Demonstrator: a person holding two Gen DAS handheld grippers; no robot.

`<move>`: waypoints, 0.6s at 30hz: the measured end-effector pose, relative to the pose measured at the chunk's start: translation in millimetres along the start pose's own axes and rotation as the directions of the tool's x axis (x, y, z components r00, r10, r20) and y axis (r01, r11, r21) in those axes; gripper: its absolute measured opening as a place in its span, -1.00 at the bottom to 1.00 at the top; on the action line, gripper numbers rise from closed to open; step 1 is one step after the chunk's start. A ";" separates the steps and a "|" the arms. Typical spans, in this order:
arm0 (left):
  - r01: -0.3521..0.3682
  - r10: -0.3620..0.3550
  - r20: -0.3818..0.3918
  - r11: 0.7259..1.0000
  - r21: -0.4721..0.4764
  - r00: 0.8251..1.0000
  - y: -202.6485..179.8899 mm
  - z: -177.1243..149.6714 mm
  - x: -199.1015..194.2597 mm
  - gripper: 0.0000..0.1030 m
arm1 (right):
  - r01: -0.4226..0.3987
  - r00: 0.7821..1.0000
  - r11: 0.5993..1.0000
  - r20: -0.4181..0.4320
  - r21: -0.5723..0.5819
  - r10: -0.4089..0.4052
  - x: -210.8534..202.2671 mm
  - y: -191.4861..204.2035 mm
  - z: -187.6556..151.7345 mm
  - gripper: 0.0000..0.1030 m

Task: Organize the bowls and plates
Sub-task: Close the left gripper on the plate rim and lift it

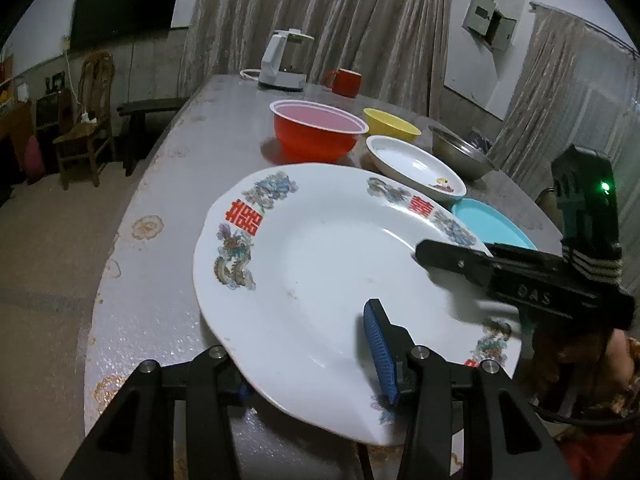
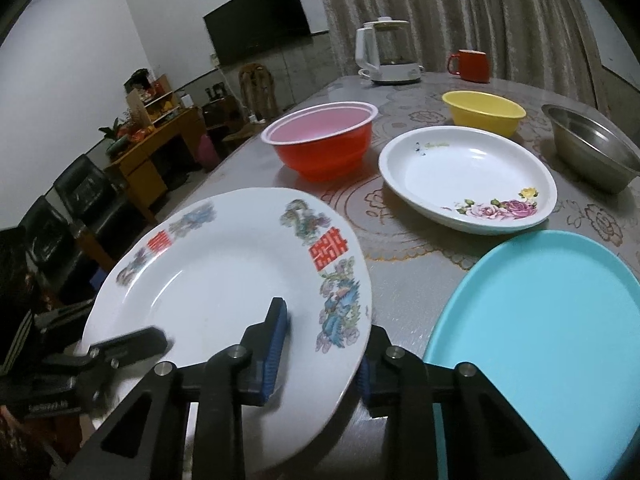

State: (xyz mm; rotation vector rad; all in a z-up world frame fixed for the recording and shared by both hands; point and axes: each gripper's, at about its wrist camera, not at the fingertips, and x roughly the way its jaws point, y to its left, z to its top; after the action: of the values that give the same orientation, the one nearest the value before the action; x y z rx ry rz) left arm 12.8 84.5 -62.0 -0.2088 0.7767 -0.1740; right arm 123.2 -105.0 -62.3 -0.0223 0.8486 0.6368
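Observation:
A large white plate with red characters and dragon prints hangs tilted over the table's near edge. My left gripper is shut on its near rim, one blue pad on top and the other finger hidden beneath. My right gripper is shut on the opposite rim, and it reaches in from the right in the left wrist view. Behind stand a red bowl, a yellow bowl, a steel bowl, a white flowered dish and a turquoise plate.
A white kettle and a red mug stand at the far end of the patterned table. Chairs and a wooden desk stand on the floor to the left of the table.

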 end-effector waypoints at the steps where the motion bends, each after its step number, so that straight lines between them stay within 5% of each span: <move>1: -0.003 0.003 0.004 1.000 0.004 1.000 -0.8 0.4 0.3 -0.08 | -0.007 1.000 1.000 0.007 -0.010 0.007 -2.0 1.7 -2.1 -0.47; 18: -0.026 0.023 0.042 0.998 0.064 0.999 -17.9 -1.0 -10.3 -0.06 | 0.015 0.998 0.999 0.058 -0.042 -0.013 -24.2 6.9 -15.0 -0.46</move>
State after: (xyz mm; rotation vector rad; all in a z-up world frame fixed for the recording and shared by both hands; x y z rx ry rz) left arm 3.5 69.5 -51.3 -0.1416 0.7310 -0.1706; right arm 97.3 -115.9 -53.7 -0.0483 0.7787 0.6394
